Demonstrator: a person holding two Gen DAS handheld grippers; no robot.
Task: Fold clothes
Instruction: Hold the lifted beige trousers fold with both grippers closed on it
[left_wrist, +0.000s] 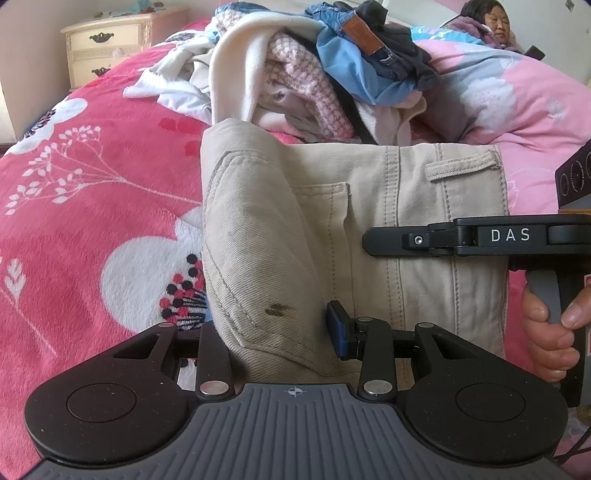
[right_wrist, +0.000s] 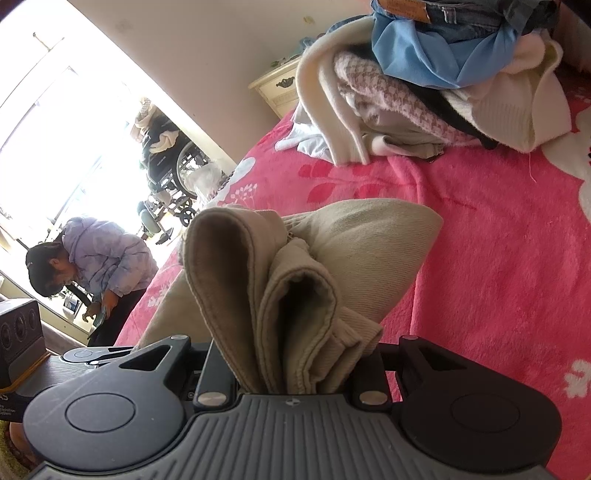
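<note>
Two sets of tongs are on one garment: the beige trousers (left_wrist: 332, 206) lie partly folded on the pink floral bed (left_wrist: 92, 177), straight ahead of my left tongs (left_wrist: 280, 339) and bunched up into my right tongs (right_wrist: 295, 365). My left tongs are clamped on a thick doubled edge of the trousers near the back pocket; the blue pad on the right-hand finger (left_wrist: 338, 332) shows beside the cloth, while the other finger is hidden behind the fold. My right tongs are clenched on several gathered layers at a hem or waistband end, the cloth rising in two rounded loops just ahead of the fingers. From the left view, my right tongs' arm (left_wrist: 461, 236) reaches across the trousers from the right, with my hand (left_wrist: 550, 332) on its grip. I judge this twill to be medium in weight, soft but with body: it holds a crease, its seams and waistband are stiffer than the panels, and it is not slippery or fragile. The best holds are on seamed edges and corners, where layers stay together; a grip mid-panel would let the lower layer sag free. Beyond both tongs, well apart from the trousers, waits the pile of unfolded clothes (left_wrist: 314, 66).
</note>
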